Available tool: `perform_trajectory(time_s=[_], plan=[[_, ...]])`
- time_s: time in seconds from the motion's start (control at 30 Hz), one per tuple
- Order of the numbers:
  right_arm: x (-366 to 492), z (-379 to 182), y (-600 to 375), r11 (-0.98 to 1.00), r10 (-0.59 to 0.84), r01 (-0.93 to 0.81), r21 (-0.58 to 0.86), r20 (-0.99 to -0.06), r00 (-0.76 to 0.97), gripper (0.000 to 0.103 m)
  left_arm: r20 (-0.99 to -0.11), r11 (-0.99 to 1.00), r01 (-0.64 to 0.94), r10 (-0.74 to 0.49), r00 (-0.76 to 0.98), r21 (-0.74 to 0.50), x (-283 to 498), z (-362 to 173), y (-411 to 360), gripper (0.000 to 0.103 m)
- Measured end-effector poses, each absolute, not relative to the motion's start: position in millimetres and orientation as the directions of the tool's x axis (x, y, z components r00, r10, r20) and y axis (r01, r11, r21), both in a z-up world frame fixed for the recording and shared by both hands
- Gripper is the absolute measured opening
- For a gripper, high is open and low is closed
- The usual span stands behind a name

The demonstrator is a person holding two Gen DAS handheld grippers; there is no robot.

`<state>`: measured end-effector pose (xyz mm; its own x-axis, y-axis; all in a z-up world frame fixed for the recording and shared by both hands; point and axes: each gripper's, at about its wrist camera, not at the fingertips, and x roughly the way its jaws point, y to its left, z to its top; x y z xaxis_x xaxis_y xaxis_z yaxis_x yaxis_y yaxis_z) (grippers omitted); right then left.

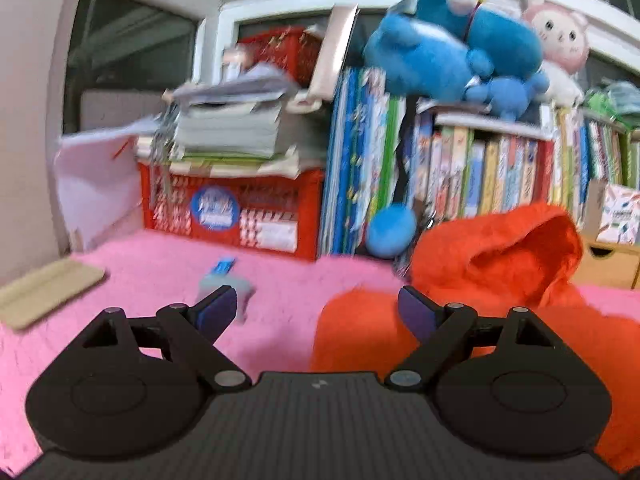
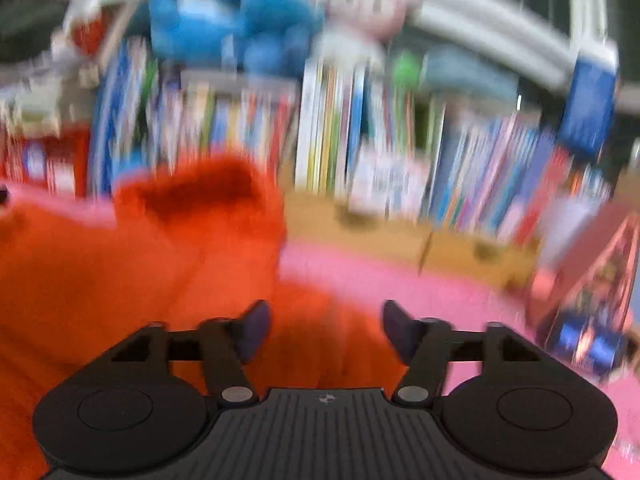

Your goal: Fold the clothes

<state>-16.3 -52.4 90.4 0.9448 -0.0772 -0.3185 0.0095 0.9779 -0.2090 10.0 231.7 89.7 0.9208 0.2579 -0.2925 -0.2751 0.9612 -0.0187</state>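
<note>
An orange fleece hoodie (image 1: 492, 264) lies on the pink fuzzy cover (image 1: 152, 276), its hood bunched up toward the books. My left gripper (image 1: 316, 312) stands open just above the cover, its right finger over the hoodie's left edge, nothing between the pads. In the blurred right wrist view the same hoodie (image 2: 132, 264) fills the left half and reaches under my right gripper (image 2: 326, 328). That gripper is open over the garment's right edge; the fabric lies below the gap and the pads do not press it.
A row of upright books (image 1: 492, 168) and a red crate (image 1: 232, 208) line the back. Blue plush toys (image 1: 452, 48) sit on top. A small blue-grey object (image 1: 224, 280) and a beige pad (image 1: 44, 296) lie on the cover. Wooden drawers (image 2: 400, 232) and a boxed item (image 2: 592, 296) stand at right.
</note>
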Motion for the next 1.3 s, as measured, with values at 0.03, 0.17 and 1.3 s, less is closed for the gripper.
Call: perform_trajectory(time_s=[0.03,0.17,1.3], plan=[[-18,98,-47,0.979,-0.055,-0.004,-0.206,-0.28,0.958,0.079,-0.295,0.964,-0.267,0.255,0.921,-0.002,16,90,226,0.089],[6,102,-4,0.964,0.041,-0.105,-0.246,-0.255,0.966,0.084,-0.331,0.961,-0.257,0.278,0.902,0.106,40,74,204,0.089],[52,24,-141,0.994,-0.063,0.103,0.028,-0.619,0.783,0.096,-0.562,0.965,-0.207,0.264,0.784,0.163,65,43,213,0.1]])
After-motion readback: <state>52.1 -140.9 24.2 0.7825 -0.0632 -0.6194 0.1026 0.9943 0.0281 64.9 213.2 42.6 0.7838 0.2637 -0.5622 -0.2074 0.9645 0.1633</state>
